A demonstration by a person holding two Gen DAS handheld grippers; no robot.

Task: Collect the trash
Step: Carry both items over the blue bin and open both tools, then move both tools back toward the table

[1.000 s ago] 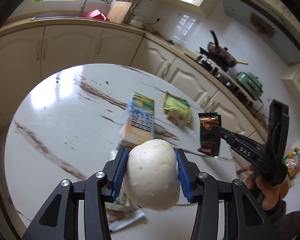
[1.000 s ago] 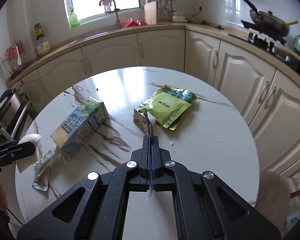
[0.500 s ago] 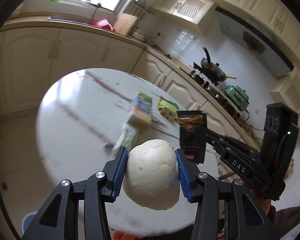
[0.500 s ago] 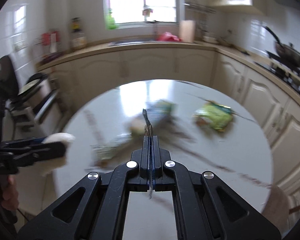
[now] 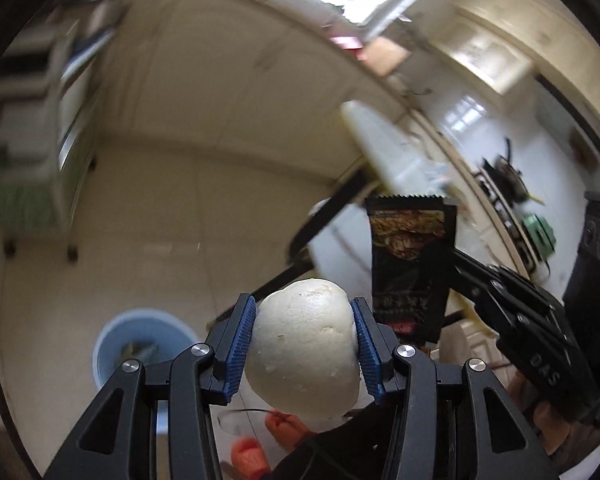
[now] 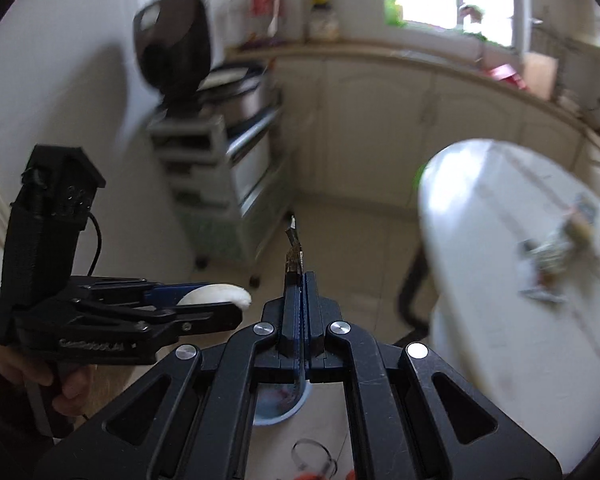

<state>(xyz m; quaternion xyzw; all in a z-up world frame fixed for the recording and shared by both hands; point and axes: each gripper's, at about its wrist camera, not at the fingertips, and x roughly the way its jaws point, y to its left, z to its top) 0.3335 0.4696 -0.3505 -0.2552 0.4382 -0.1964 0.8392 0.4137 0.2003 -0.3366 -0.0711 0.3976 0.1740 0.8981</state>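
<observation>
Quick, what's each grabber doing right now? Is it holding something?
Left gripper: closed on a white bun.
Right gripper: shut tight on a black snack wrapper.

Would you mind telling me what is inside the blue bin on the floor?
The blue bin holds some blurred scraps near its middle; what they are I cannot tell. The left gripper, holding a white bun, covers the bin's near side.
</observation>
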